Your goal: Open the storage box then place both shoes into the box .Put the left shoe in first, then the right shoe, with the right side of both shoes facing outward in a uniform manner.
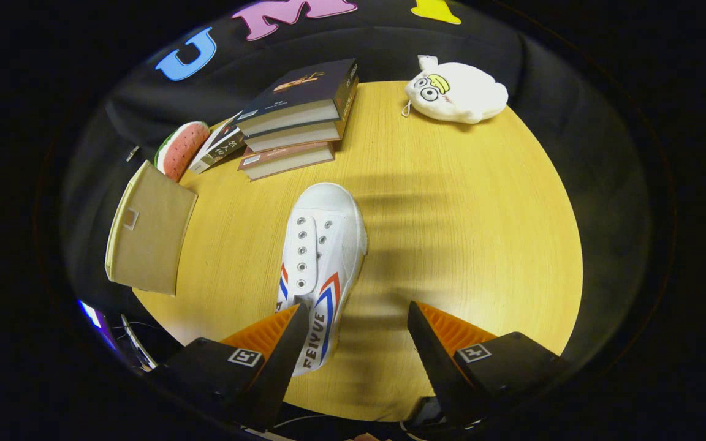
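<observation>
Fingers of the gripper [356, 321] spread wide above a white shoe [322, 257] on the table [463, 233]; the beige storage box [148, 236] sits left, contents unseen.

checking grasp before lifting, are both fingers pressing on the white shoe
No: the gripper is open, its fingers spread wide, and the white shoe lies by the left finger with bare table before the right one.

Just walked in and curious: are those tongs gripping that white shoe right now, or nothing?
Tongs: open, gripping nothing; the white shoe lies on the table between the fingers, nearer the left one.
</observation>
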Demonstrator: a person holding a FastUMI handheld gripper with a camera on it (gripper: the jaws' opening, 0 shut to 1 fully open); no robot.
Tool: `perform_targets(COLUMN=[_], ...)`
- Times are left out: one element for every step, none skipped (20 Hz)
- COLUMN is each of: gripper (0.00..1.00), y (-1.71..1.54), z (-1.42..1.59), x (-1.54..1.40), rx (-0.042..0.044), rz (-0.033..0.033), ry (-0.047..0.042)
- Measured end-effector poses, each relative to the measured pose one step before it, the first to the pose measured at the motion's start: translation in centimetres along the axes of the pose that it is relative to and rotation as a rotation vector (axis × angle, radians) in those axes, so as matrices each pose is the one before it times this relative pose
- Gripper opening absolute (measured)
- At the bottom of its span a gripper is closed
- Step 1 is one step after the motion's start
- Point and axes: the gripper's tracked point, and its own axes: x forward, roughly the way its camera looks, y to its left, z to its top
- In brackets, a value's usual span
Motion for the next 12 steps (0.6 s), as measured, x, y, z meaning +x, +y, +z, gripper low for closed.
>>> perform_targets(gripper=[0.99,0.99,0.99,0.99,0.99,0.99,0.99,0.97,0.92,0.84,0.67,0.49], y=[-0.002,0.135,0.099,0.038,0.167,0.514,0.367,0.523,0.532,0.589,0.126,-0.016], z=[-0.053,0.09,0.112,0.031,-0.275,-0.221,-0.124,-0.113,0.111,0.123,-0.265,0.048], x=[0.638,0.642,0.659,0.536,0.39,0.242,0.213,0.174,0.179,0.021,0.051,0.032], rx=[0.00708,0.00658,-0.00112,0.00006,0.0103,0.02192,0.00881,-0.00547,-0.00377,0.01164,0.01302,0.01382], rz=[-0.00151,0.00065,-0.00511,-0.00401,-0.00449,0.00909,0.00095,0.01664,0.01844,0.02393,-0.00226,0.00241], ry=[0.01383,0.00385,0.00569,0.00625,0.01442,0.01028,0.00388,-0.00456,-0.00417,-0.00513,0.00502,0.00026])
